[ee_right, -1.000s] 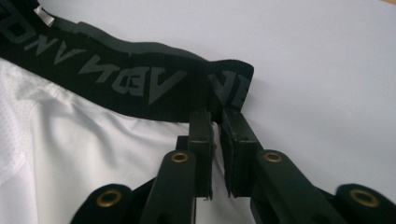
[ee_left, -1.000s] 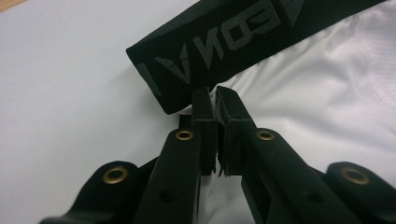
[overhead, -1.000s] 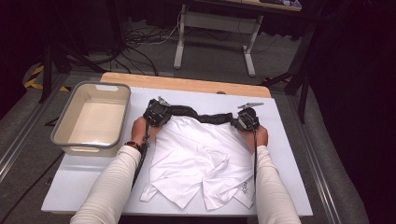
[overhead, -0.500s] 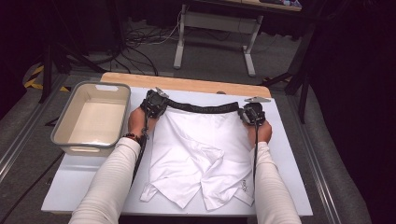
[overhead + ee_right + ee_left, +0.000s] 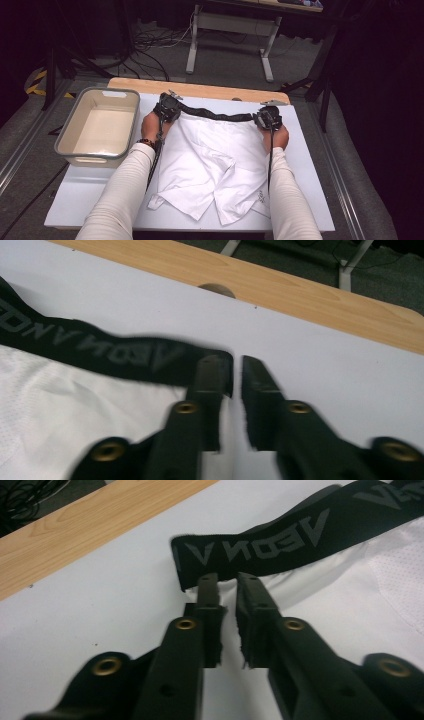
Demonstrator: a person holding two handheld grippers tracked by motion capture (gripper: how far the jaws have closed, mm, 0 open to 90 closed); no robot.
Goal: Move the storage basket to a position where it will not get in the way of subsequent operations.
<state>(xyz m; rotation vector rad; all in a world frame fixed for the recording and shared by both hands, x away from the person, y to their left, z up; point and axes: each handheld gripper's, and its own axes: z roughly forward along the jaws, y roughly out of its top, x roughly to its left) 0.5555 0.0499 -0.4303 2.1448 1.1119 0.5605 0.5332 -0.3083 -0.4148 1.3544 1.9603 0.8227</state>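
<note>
Slackening black waistband [image 5: 220, 116], both hand-held grippers [image 5: 228, 587] [image 5: 236, 371] just parting slightly, jaws off the cloth.

My white table [image 5: 310, 165] has a wooden strip [image 5: 200, 90] at the far edge. White shorts [image 5: 215, 165] and a grey tub [image 5: 97, 127] lie on it.

Both forearms [image 5: 122, 195] reach forward, in pale ribbed sleeves. The left gripper [image 5: 228, 582] and right gripper [image 5: 237, 361] point ahead and slightly down; the jaws of each have just been opening, a narrow gap showing, nothing pinched between them.
</note>
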